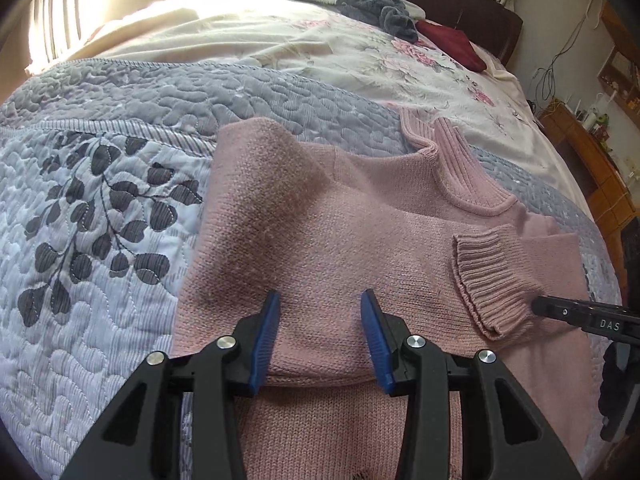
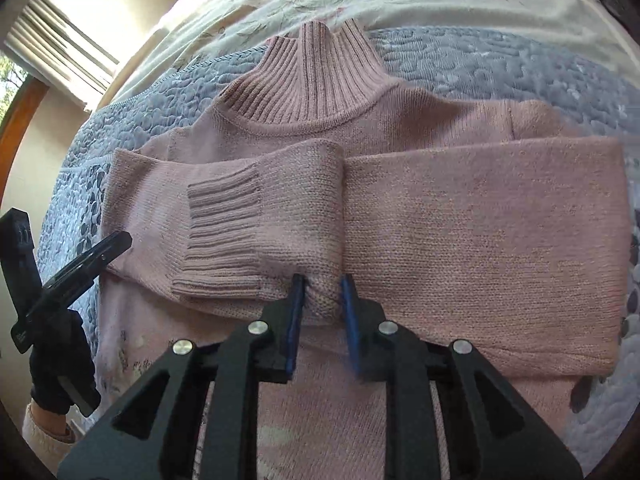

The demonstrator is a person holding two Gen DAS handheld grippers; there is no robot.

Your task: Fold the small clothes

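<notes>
- A dusty-pink knitted turtleneck sweater (image 2: 440, 240) is lying face up on a bed, spread over a grey-blue quilted bedspread with a dark leaf pattern (image 1: 100, 208); its ribbed collar (image 2: 320, 80) is pointing toward the head of the bed.
- One sleeve, ending in a ribbed cuff (image 2: 224, 240), is lying folded across the chest — a bunched ridge of knit is rising at the middle of it.
- The right hand-held gripper (image 2: 322, 292) is pinching that ridge, its blue pads (image 2: 295, 312) standing narrowly apart with the knit squeezed between them.
- The left hand-held gripper (image 1: 320, 312) is hovering over the sweater's body with its blue-padded jaws wide apart and nothing between them.
- In the right wrist view, a hand in a dark glove (image 2: 60, 376) is holding the left tool at the sweater's left edge.
- Beyond the bedspread, a pale floral sheet (image 1: 360, 60) is carrying a heap of grey clothes (image 1: 360, 0) and a dark red cloth (image 1: 452, 42).
</notes>
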